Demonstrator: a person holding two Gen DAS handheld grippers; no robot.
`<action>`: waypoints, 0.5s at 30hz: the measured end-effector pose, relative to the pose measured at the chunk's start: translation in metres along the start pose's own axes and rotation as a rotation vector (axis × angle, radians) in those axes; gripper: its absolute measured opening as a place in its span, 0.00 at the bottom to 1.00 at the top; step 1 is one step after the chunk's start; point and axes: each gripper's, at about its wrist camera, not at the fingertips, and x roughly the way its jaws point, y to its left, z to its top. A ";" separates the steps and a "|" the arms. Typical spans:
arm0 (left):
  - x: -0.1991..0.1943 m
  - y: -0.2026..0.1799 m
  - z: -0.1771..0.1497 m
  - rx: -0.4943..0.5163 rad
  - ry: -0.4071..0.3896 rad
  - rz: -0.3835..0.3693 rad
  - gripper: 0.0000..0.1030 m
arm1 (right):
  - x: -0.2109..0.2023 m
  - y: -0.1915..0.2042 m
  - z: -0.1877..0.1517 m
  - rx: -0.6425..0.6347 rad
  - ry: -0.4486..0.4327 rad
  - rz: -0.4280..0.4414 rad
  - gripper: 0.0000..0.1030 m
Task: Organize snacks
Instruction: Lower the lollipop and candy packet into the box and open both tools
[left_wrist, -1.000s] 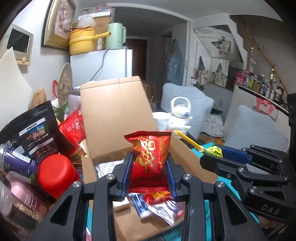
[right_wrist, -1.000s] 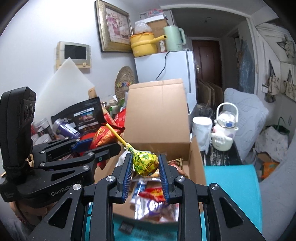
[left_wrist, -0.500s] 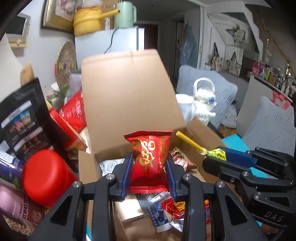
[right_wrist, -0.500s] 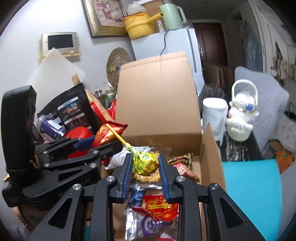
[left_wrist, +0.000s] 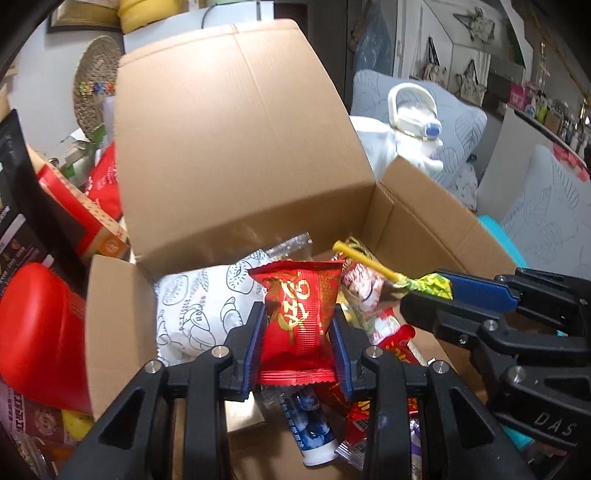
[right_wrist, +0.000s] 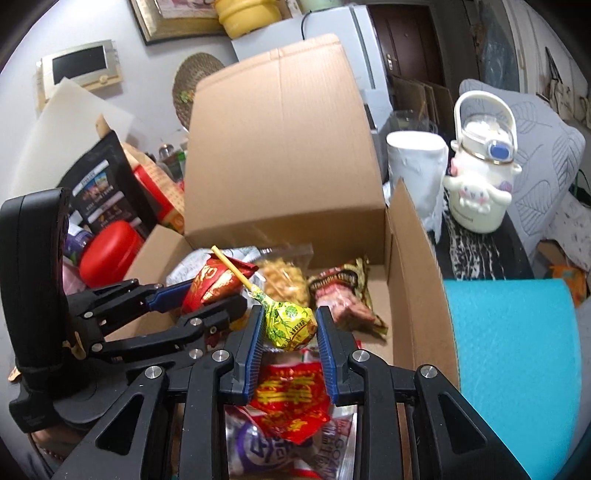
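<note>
My left gripper is shut on a small red snack packet with gold writing, held upright over the open cardboard box. To its right, my right gripper is shut on a lollipop in a yellow-green wrapper, its yellow stick pointing up and left. Both hang just above the snacks inside the box. In the right wrist view the left gripper with the red packet sits to the left. The left wrist view shows the right gripper with the lollipop at the right.
Inside the box lie a white printed bag, a clear bag of fried snacks, a dark tiger-print packet and several red wrappers. A red lid, a black pouch, a white mug and a cartoon kettle flank the box. A teal mat lies at right.
Both grippers have come down and forward toward the box, each keeping its snack. The box now fills the views and its contents show beneath the fingers.
</note>
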 end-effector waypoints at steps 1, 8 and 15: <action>0.001 0.000 0.000 0.005 0.003 0.009 0.32 | 0.002 -0.001 -0.001 0.003 0.010 -0.004 0.27; 0.005 -0.001 -0.001 0.026 0.033 0.025 0.32 | 0.026 -0.002 -0.012 -0.014 0.092 -0.061 0.27; 0.014 0.001 0.000 0.018 0.083 0.028 0.32 | 0.026 -0.002 -0.013 -0.013 0.099 -0.074 0.27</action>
